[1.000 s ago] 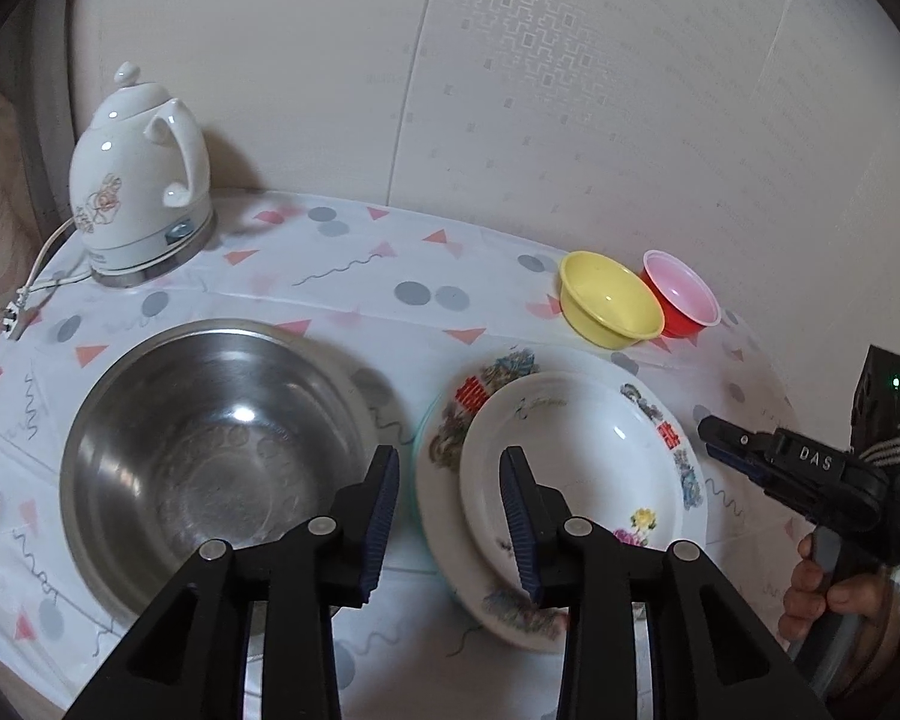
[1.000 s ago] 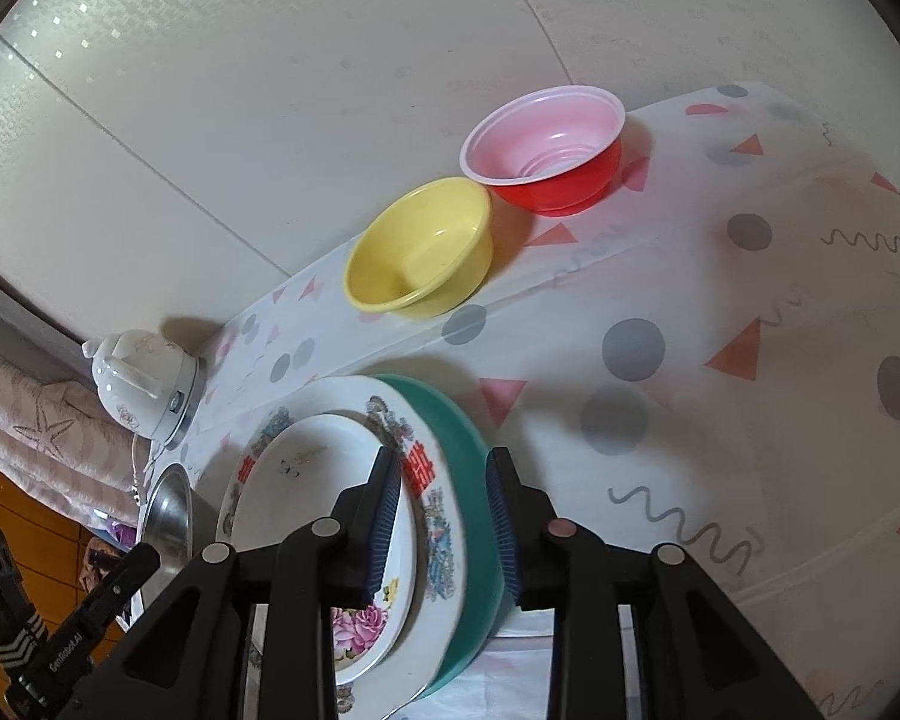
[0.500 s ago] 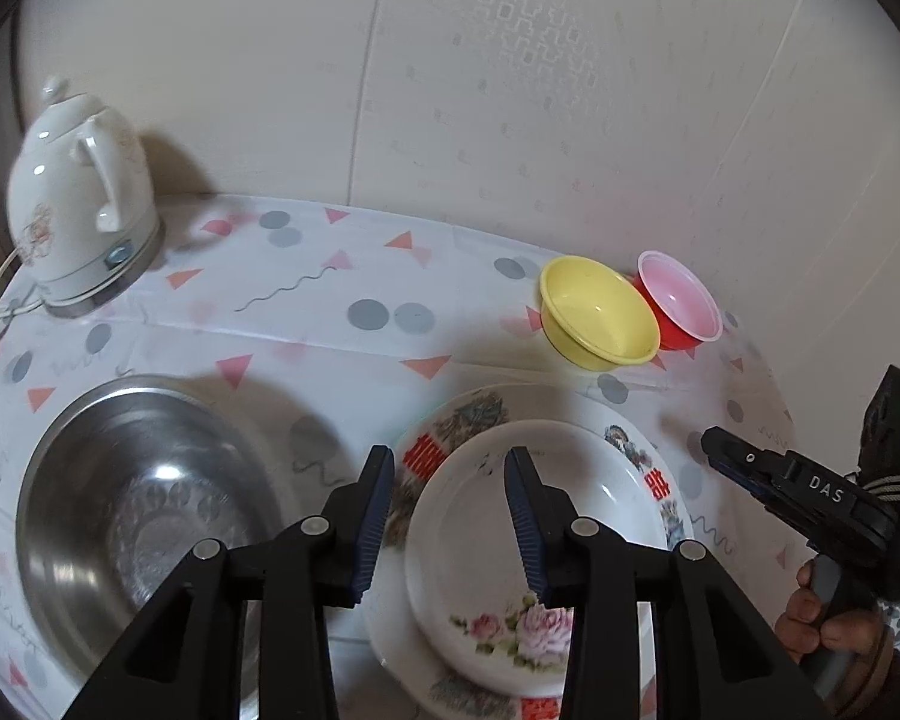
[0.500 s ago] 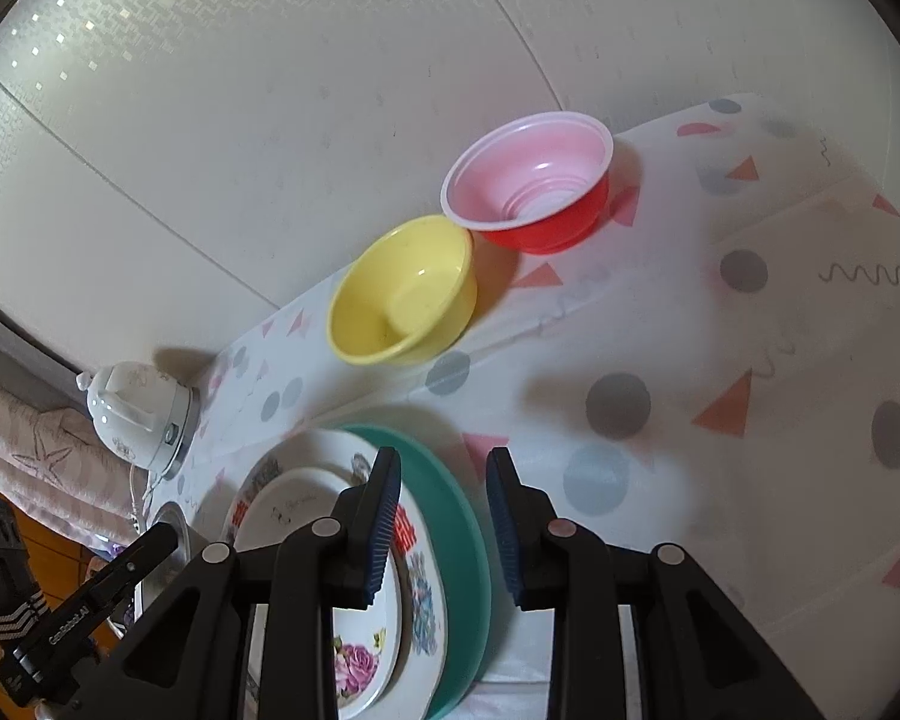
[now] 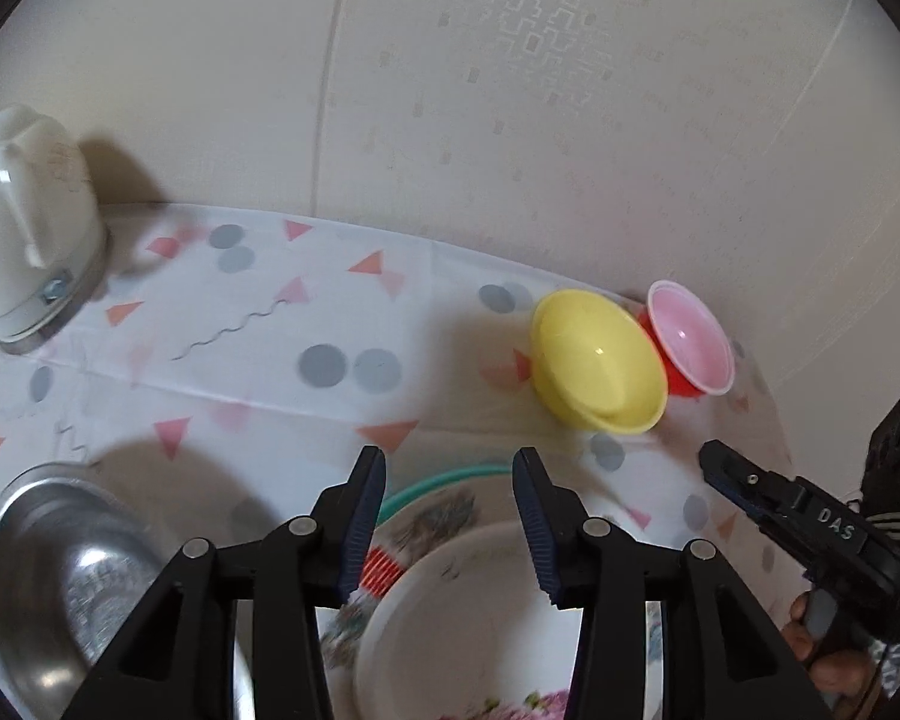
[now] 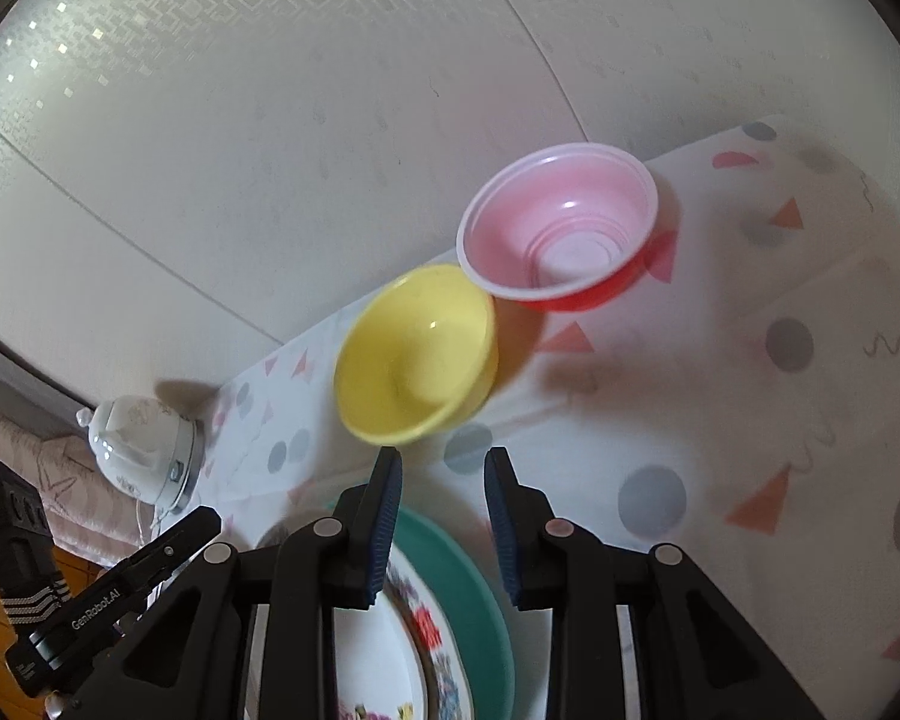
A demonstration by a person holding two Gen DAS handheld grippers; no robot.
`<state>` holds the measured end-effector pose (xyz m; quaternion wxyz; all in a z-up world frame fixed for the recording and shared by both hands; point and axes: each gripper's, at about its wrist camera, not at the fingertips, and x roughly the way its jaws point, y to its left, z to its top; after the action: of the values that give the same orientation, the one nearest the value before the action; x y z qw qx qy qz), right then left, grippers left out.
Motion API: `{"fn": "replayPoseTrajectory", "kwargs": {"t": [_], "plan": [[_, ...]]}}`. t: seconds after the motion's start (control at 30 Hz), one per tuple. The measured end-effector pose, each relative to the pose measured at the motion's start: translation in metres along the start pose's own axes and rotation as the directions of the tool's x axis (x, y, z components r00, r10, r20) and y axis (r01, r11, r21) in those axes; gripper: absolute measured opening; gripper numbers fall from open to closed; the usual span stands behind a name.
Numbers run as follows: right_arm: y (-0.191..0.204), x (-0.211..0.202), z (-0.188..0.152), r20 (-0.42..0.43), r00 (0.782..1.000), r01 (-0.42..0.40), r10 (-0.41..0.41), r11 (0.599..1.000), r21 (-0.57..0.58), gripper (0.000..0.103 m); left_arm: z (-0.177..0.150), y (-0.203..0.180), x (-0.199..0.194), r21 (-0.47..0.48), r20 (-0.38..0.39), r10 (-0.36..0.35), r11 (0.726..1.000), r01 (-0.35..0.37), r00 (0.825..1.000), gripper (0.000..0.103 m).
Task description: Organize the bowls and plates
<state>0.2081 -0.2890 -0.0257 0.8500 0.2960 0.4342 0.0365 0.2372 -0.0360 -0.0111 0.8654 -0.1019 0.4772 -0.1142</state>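
A yellow bowl point(image 5: 594, 360) and a red bowl with a pink inside point(image 5: 690, 342) stand side by side by the wall. They also show in the right wrist view, the yellow bowl point(image 6: 417, 354) and the red bowl point(image 6: 561, 228). A stack of plates lies near me: a small white plate point(image 5: 480, 618) on a patterned plate point(image 5: 432, 516) on a green plate point(image 5: 450, 477). My left gripper point(image 5: 449, 516) is open and empty above the stack. My right gripper point(image 6: 443, 516) is open and empty, just short of the yellow bowl, over the green plate's rim point(image 6: 480, 600).
A steel mixing bowl point(image 5: 60, 576) sits at the near left. A white electric kettle point(image 5: 24, 228) stands at the far left by the wall. The table wears a white cloth point(image 5: 258, 324) with dots and triangles. The wall runs close behind the bowls.
Both grippers have moved forward towards the wall and the two bowls. The plate stack and steel bowl have slid lower in view. Both grippers stay open.
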Motion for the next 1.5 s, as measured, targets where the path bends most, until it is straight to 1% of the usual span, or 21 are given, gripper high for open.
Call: {"fn": "replayPoseTrajectory", "kwargs": {"t": [0.07, 0.17, 0.3, 0.47, 0.53, 0.6, 0.67, 0.7, 0.77, 0.8, 0.83, 0.87, 0.93, 1.07, 1.1, 1.23, 1.27, 1.33, 1.4, 1.47, 1.5], "plan": [[-0.001, 0.005, 0.006, 0.002, 1.0, -0.001, 0.001, 1.0, 0.012, 0.028, 0.007, -0.003, 0.007, -0.009, -0.006, -0.014, 1.0, 0.014, 1.0, 0.043], [-0.004, 0.013, 0.015, 0.004, 1.0, 0.005, -0.005, 0.999, 0.041, 0.026, 0.017, -0.012, 0.018, -0.002, -0.015, -0.063, 0.998, 0.063, 0.998, 0.042], [-0.009, 0.022, 0.025, 0.003, 1.0, 0.011, -0.012, 0.998, 0.062, 0.024, 0.029, -0.021, 0.033, 0.007, -0.038, -0.118, 0.993, 0.118, 0.992, 0.036], [-0.013, 0.036, 0.032, -0.003, 1.0, 0.026, -0.026, 0.996, 0.08, 0.024, 0.043, -0.024, 0.055, -0.029, -0.067, -0.159, 0.987, 0.157, 0.985, 0.034], [-0.016, 0.041, 0.034, -0.007, 1.0, 0.022, -0.022, 0.995, 0.094, 0.024, 0.048, -0.025, 0.065, -0.052, -0.08, -0.173, 0.984, 0.169, 0.982, 0.032], [-0.017, 0.047, 0.035, -0.016, 1.0, 0.022, -0.02, 0.995, 0.096, 0.019, 0.051, -0.028, 0.074, -0.051, -0.1, -0.169, 0.985, 0.165, 0.98, 0.031], [-0.016, 0.053, 0.036, -0.025, 0.999, 0.024, -0.022, 0.996, 0.089, 0.019, 0.053, -0.03, 0.083, -0.055, -0.116, -0.168, 0.985, 0.163, 0.979, 0.029], [-0.016, 0.055, 0.036, -0.029, 0.999, 0.028, -0.026, 0.996, 0.086, 0.016, 0.054, -0.032, 0.087, -0.051, -0.123, -0.174, 0.984, 0.169, 0.977, 0.028], [-0.015, 0.059, 0.036, -0.038, 0.999, 0.026, -0.023, 0.997, 0.073, 0.013, 0.054, -0.033, 0.094, -0.046, -0.147, -0.181, 0.983, 0.177, 0.972, 0.017], [-0.014, 0.06, 0.036, -0.04, 0.999, 0.03, -0.028, 0.998, 0.061, 0.013, 0.053, -0.033, 0.095, -0.039, -0.144, -0.172, 0.985, 0.168, 0.975, 0.012], [-0.012, 0.06, 0.037, -0.034, 0.999, 0.038, -0.036, 0.998, 0.049, 0.013, 0.053, -0.032, 0.096, -0.03, -0.136, -0.161, 0.987, 0.159, 0.977, 0.008], [-0.012, 0.06, 0.037, -0.034, 0.999, 0.04, -0.038, 0.998, 0.043, 0.013, 0.053, -0.029, 0.096, -0.036, -0.137, -0.166, 0.986, 0.162, 0.977, 0.008], [-0.012, 0.061, 0.039, -0.039, 0.999, 0.025, -0.023, 0.999, 0.047, 0.012, 0.051, -0.024, 0.093, -0.056, -0.137, -0.178, 0.984, 0.172, 0.974, 0.007], [0.001, 0.064, 0.039, -0.051, 0.999, -0.012, 0.013, 1.0, 0.014, 0.012, 0.048, -0.018, 0.079, -0.037, -0.104, -0.159, 0.987, 0.156, 0.982, 0.007], [0.007, 0.067, 0.038, -0.059, 0.998, -0.024, 0.024, 1.0, 0.002, 0.012, 0.046, -0.014, 0.076, -0.042, -0.103, -0.145, 0.989, 0.141, 0.984, 0.007], [0.02, 0.081, 0.034, -0.084, 0.996, -0.017, 0.013, 0.999, -0.037, 0.012, 0.042, -0.002, 0.071, -0.054, -0.088, -0.104, 0.994, 0.1, 0.991, 0.007], [0.021, 0.085, 0.033, -0.091, 0.996, -0.009, 0.006, 0.999, -0.039, 0.012, 0.041, 0.002, 0.072, -0.061, -0.092, -0.105, 0.993, 0.099, 0.99, 0.007], [0.02, 0.088, 0.034, -0.104, 0.994, -0.029, 0.027, 0.999, -0.016, 0.012, 0.042, 0.011, 0.071, -0.093, -0.095, -0.108, 0.991, 0.099, 0.99, 0.011], [0.019, 0.087, 0.034, -0.108, 0.994, -0.026, 0.024, 1.0, -0.017, 0.015, 0.043, 0.016, 0.069, -0.113, -0.09, -0.109, 0.989, 0.098, 0.99, 0.011], [0.018, 0.087, 0.034, -0.119, 0.992, -0.035, 0.035, 0.999, -0.001, 0.016, 0.045, 0.019, 0.068, -0.121, -0.085, -0.106, 0.988, 0.096, 0.991, 0.012], [0.017, 0.086, 0.034, -0.118, 0.992, -0.036, 0.036, 0.999, 0.003, 0.017, 0.046, 0.021, 0.068, -0.133, -0.082, -0.121, 0.985, 0.109, 0.989, 0.012]]}}
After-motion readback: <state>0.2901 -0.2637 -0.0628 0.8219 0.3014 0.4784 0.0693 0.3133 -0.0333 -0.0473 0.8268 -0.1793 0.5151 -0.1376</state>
